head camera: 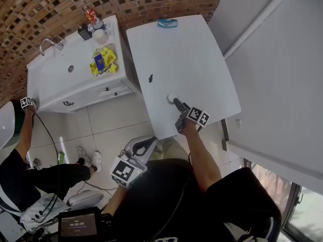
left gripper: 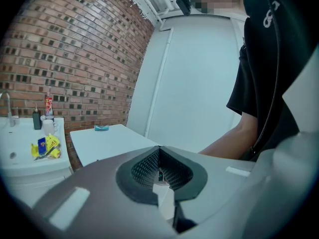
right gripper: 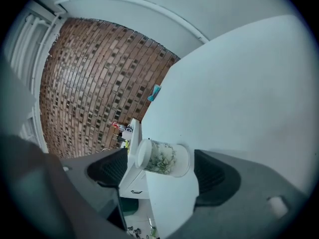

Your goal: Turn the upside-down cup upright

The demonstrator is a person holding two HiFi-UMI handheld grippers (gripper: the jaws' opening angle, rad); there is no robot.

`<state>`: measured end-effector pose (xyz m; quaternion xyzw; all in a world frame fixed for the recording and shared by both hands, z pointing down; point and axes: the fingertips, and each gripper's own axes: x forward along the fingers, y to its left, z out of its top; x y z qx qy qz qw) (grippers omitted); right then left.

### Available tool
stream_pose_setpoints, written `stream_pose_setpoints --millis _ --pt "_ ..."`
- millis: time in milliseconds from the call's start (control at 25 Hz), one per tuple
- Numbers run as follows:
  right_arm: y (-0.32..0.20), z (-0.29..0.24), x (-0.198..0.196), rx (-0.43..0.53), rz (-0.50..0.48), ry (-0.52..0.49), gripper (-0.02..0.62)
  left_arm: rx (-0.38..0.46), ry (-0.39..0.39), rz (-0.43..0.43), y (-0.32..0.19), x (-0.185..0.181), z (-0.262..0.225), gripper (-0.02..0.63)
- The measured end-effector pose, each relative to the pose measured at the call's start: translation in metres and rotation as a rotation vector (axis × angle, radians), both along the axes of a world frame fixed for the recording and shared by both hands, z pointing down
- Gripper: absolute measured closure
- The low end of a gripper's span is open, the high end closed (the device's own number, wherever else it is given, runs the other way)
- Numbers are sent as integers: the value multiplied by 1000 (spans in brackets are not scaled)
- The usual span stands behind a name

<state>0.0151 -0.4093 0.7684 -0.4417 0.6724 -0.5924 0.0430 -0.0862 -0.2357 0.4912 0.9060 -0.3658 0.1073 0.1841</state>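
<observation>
A white cup printed with green sprigs stands upside down near the front edge of the white table. In the right gripper view the cup sits between the two dark pads, with a gap on each side. My right gripper is open around it and not touching it. My left gripper hangs low beside my body, off the table's front edge. Its jaws are shut on nothing.
A teal item lies at the table's far edge, and a small dark speck lies mid-table. Left of the table stands a white sink cabinet with bottles and yellow packets. Another person sits at the far left.
</observation>
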Motion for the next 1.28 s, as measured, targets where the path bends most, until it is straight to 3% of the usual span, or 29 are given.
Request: stream_pose_setpoints --millis 160,320,480,640,920,1080,1280 --pt "25 -31 11 45 -66 19 190 50 19 -8 11 -9 -10 590" --pt "66 -82 23 158 -149 106 204 138 -69 19 32 -20 -20 591" --pt "118 -136 16 328 -247 271 274 209 -85 56 59 -29 -27 591" --pt "173 -160 -6 430 -355 375 366 200 -56 57 88 -38 -20 591" --pt "239 -202 -74 656 -650 417 603 182 -43 -96 147 -63 -23 591" --pt "285 -232 -92 811 -788 443 603 197 -71 -201 196 -62 -25 591" --pt "366 -270 -57 966 -841 486 603 192 -81 -311 264 -33 -21 591"
